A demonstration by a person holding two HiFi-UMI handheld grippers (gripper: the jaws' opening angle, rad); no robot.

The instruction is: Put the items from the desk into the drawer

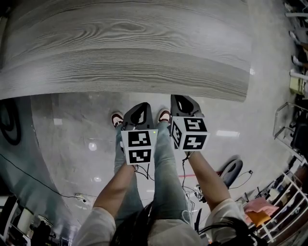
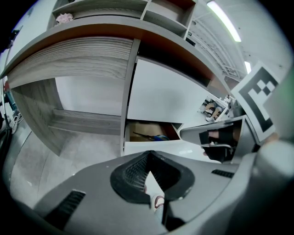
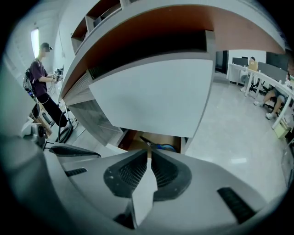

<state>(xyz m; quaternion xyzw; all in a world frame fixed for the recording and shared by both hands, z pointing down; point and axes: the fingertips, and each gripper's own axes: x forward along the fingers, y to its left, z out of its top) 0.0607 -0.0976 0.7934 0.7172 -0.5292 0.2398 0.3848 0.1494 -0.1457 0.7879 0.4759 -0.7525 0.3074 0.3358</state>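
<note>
The grey wood-grain desk [image 1: 125, 48] shows no items on the part I see in the head view. Below its front edge I hold both grippers close together. My left gripper [image 1: 141, 106] and right gripper [image 1: 179, 98] point toward the desk, over the person's shoes. In the left gripper view the left gripper [image 2: 148, 154] has its jaws together and empty, aimed at the open drawer [image 2: 138, 147] under the white cabinet front. A blue-handled tool [image 2: 157, 137] lies inside. The right gripper [image 3: 149, 149] is likewise shut and empty before the same drawer [image 3: 133, 139], with the blue-handled tool [image 3: 162, 147] in it.
Open shelves [image 2: 115, 9] rise above the desk. A person [image 3: 42, 69] stands at the far left of the right gripper view, and others sit at desks [image 3: 271, 87] far right. Cables [image 1: 43, 185] and racks [image 1: 288, 192] lie on the glossy floor around me.
</note>
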